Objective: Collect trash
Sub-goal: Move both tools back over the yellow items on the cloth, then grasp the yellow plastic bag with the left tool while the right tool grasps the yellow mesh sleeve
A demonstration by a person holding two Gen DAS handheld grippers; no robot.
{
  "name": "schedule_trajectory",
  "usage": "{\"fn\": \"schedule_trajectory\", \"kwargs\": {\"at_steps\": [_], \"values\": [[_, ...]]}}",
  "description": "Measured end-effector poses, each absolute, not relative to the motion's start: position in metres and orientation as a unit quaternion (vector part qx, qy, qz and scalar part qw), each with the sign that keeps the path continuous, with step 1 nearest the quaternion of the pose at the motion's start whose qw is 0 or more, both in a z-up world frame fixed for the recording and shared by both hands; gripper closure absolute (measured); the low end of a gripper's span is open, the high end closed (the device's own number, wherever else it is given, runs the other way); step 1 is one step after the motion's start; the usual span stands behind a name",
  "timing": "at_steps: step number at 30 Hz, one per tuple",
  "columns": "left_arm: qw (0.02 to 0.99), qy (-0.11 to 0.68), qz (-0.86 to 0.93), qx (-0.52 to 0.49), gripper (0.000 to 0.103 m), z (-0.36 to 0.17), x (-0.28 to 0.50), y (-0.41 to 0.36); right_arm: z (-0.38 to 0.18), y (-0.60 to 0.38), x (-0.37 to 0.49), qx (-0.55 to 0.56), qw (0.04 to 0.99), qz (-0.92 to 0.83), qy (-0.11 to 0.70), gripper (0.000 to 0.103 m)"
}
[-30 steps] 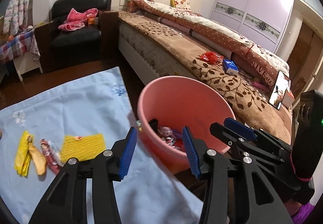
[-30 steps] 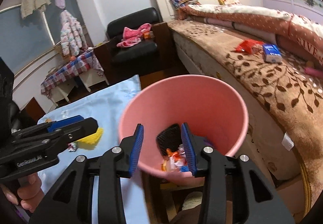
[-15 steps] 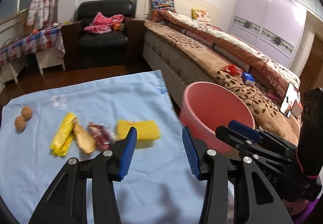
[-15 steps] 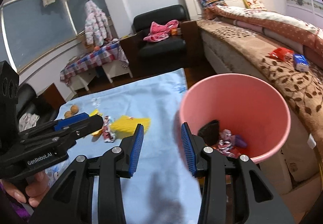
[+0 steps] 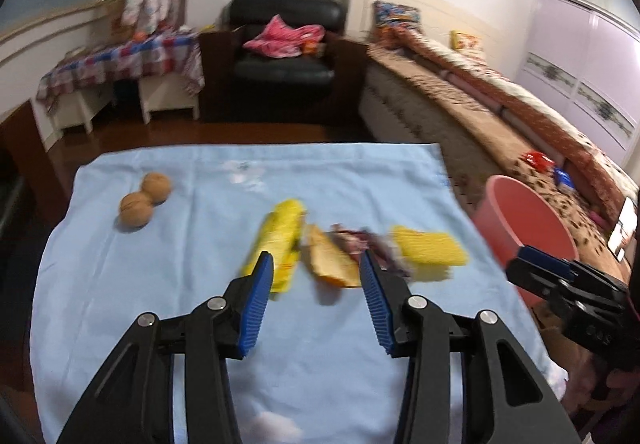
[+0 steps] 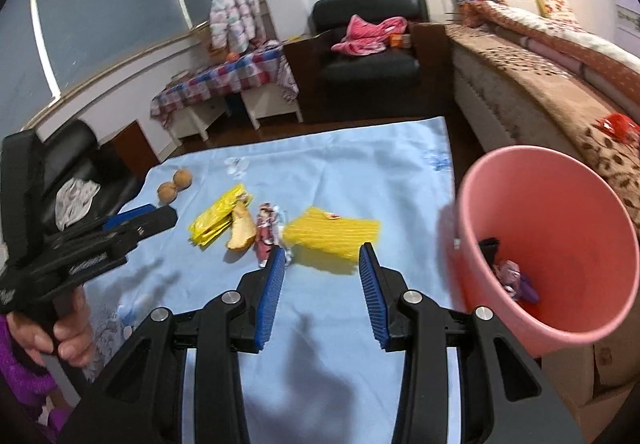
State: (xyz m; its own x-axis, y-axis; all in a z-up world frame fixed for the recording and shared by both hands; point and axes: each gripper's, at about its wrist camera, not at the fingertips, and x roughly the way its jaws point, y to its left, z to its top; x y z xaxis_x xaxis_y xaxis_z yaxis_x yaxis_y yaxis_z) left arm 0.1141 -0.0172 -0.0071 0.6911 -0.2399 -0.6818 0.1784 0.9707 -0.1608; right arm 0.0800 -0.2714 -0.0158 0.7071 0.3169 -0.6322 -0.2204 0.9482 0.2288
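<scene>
Nearest to the cameras, the left gripper (image 5: 316,262) is seen with its blue pads apart; the jaws are closing at this moment, and nothing is pressed between them. It is held above the light blue cloth (image 5: 200,284), which is spread over a table. The right gripper (image 6: 322,258) is also seen with its jaws spread, and nothing is held in it. In the right wrist view the left gripper is held by a hand (image 6: 60,332) at the left edge, and a purple sleeve (image 6: 20,376) is visible below it.

Just beyond the fingers, the trash is laid in a loose row on the cloth. A long yellow wrapper (image 5: 280,240) is seen at the left of the row, and a tan piece (image 5: 328,260) is lying against it. A dark red wrapper (image 5: 360,240) is placed beside the tan piece, and a ribbed yellow packet (image 5: 432,252) is at the right end. The view from the left wrist is blurred, so details of these things cannot be told. Two round brown nuts (image 5: 142,199) are touching each other, well apart from the row, toward the far left of the cloth.

At the right edge of the table a pink bucket (image 6: 560,203) is standing off the cloth, beside the bed (image 6: 540,91). Some dark and purple trash (image 6: 516,276) is already lying at its bottom.

Farther away, a black armchair (image 5: 286,43) with a pink garment (image 5: 284,37) on it is seen against the wall, and a low table with a checked cover (image 5: 120,59) is at its left.
</scene>
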Motion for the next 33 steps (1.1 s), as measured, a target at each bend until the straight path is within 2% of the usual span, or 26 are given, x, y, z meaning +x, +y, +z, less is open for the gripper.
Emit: {"fn": "schedule_trajectory", "kwargs": {"at_steps": [16,17,22,27,28,29,30,33], "values": [[0.893,0.437,-0.103,-0.022,0.062,-0.055,0.184,-0.015,-0.04,-0.227,0.141,-0.092,0.881,0.213,0.411,0.064],[0.892,0.44,-0.102,-0.019,0.063,-0.058,0.186,-0.016,-0.044,-0.225,0.145,-0.105,0.877,0.215,0.417,0.064],[0.887,0.451,-0.1,-0.015,0.083,-0.069,0.194,-0.018,-0.059,-0.224,0.156,-0.139,0.867,0.207,0.432,0.064],[0.888,0.448,-0.1,-0.033,0.09,-0.064,0.188,-0.01,-0.067,-0.23,0.165,-0.121,0.868,0.193,0.442,0.065],[0.889,0.444,-0.1,-0.038,0.091,-0.061,0.185,-0.007,-0.065,-0.233,0.164,-0.104,0.869,0.194,0.443,0.068],[0.891,0.442,-0.1,-0.041,0.092,-0.059,0.182,-0.006,-0.064,-0.234,0.165,-0.096,0.87,0.195,0.443,0.079],[0.892,0.439,-0.099,-0.046,0.093,-0.056,0.178,-0.004,-0.063,-0.236,0.164,-0.088,0.872,0.193,0.441,0.085],[0.895,0.431,-0.099,-0.06,0.094,-0.047,0.168,0.001,-0.055,-0.241,0.158,-0.065,0.881,0.185,0.431,0.094]]}}
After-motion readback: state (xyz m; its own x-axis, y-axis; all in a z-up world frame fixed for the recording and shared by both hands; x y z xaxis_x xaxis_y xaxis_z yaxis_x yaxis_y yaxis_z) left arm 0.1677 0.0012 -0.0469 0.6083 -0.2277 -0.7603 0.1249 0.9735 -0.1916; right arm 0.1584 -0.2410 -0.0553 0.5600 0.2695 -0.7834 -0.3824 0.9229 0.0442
